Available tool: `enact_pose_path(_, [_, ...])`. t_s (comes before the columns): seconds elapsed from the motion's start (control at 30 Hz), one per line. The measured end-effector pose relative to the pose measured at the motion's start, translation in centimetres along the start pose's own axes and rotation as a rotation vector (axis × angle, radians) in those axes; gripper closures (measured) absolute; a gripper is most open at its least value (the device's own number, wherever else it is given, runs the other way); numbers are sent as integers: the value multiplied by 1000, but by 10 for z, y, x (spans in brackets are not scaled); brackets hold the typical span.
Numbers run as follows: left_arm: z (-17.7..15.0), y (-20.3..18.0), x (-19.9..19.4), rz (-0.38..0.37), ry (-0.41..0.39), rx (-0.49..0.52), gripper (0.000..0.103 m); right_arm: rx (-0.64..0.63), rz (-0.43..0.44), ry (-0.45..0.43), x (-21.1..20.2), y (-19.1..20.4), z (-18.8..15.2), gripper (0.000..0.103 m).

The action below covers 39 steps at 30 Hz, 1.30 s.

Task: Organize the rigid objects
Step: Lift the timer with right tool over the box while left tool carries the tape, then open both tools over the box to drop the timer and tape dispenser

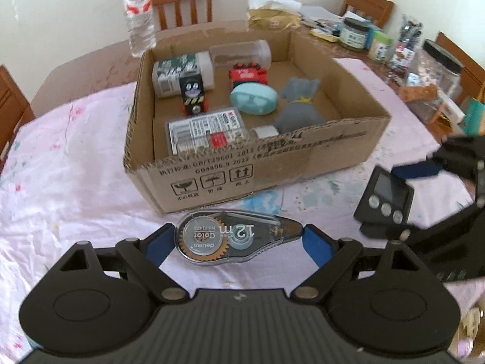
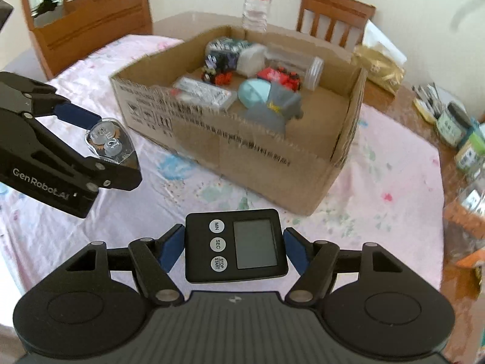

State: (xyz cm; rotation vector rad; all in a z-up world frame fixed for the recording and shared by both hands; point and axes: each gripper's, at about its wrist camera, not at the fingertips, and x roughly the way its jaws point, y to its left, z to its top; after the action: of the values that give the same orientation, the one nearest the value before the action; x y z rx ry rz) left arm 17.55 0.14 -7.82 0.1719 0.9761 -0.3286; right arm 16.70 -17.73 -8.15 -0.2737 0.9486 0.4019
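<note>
Both grippers are built alike in matte black plastic. The left gripper (image 1: 239,238) has a ribbed, dark grey central body with a small white lightning-shaped mark at its front edge, flanked by two broad rounded housings, each carrying a shallow raised oval disc. From these, angular black linkage arms with triangular cut-outs reach forward, pinned with round silver screws. The fingers (image 1: 316,247) are faced with blue pads. The right gripper (image 2: 235,247) shows the same ribbed body, white mark, oval discs, silver pivots and blue-padded fingers (image 2: 169,250). Seen side-on from the right wrist, the left gripper's housing bears white "GenRobot.AI" lettering.
</note>
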Motion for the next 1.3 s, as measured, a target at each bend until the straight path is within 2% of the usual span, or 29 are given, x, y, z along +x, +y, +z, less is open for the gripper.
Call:
enact_pose_path(0.17, [10,1,-27,-30,-14,39,14,-52,49,-64,-36,-17,24,28])
enact_pose_path(0.3, [20,0,-43,-34,-48,55,14,-71,41,-143,-49,-33,55,28])
enact_pose_path(0.47, [33,-6,-49,-16,-84,61,14,-67,19,-183,-21,-54,94,28])
enact_pose_path(0.67, [43,-10,-51,15,-110,51,14,-42,-25,-111,42,-75,127,28])
enact_pose_path(0.73, [46,-9,-51,27,-115,42,14,-31,-33,-84,58,-80,131,27])
enact_pose_path(0.8, [49,-8,-50,32,-118,34,14,-10,-40,-91,64,-85,133,10])
enact_pose_path(0.87, [53,-8,-48,39,-121,34,14,16,-25,-114,59,-90,133,3])
enact_pose_path(1.03, [68,-8,-38,40,-127,48,14,37,-14,-152,33,-95,128,0])
enact_pose_path(1.3, [97,-30,-16,-17,-154,132,14,39,-30,-174,-10,-101,111,0])
